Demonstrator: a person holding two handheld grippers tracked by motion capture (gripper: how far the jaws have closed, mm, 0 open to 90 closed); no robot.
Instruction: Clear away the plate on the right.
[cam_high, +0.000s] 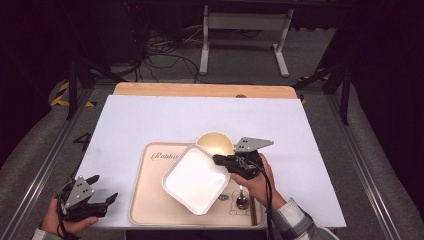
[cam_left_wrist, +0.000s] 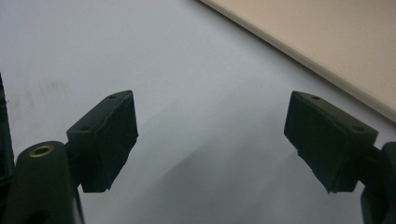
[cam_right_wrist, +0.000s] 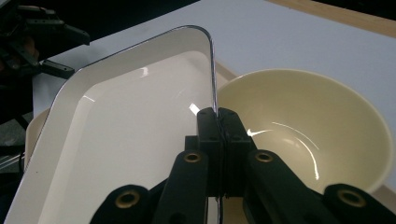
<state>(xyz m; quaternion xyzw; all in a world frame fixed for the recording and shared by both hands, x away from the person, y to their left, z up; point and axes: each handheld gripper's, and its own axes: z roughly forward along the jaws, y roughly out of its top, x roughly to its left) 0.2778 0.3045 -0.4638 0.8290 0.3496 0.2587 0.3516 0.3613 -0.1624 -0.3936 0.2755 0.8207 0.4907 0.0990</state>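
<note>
White tabletop (cam_high: 150, 120) is lying under everything; the right gripper (cam_right_wrist: 218, 116) is pinching the white tray (cam_right_wrist: 126, 140) by its thin rim, stiff, glossy, likely slippery; the left gripper (cam_left_wrist: 210, 135) is gaping, grasping nothing.

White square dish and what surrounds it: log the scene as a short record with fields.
held item: white square dish, gripped by its rim
holder: right gripper, jaws shut on the rim
dish position: tilted over the beige tray
neighbour: cream bowl, beside the dish
other item: spoon on the tray
left gripper: open, over the white table cover
</note>
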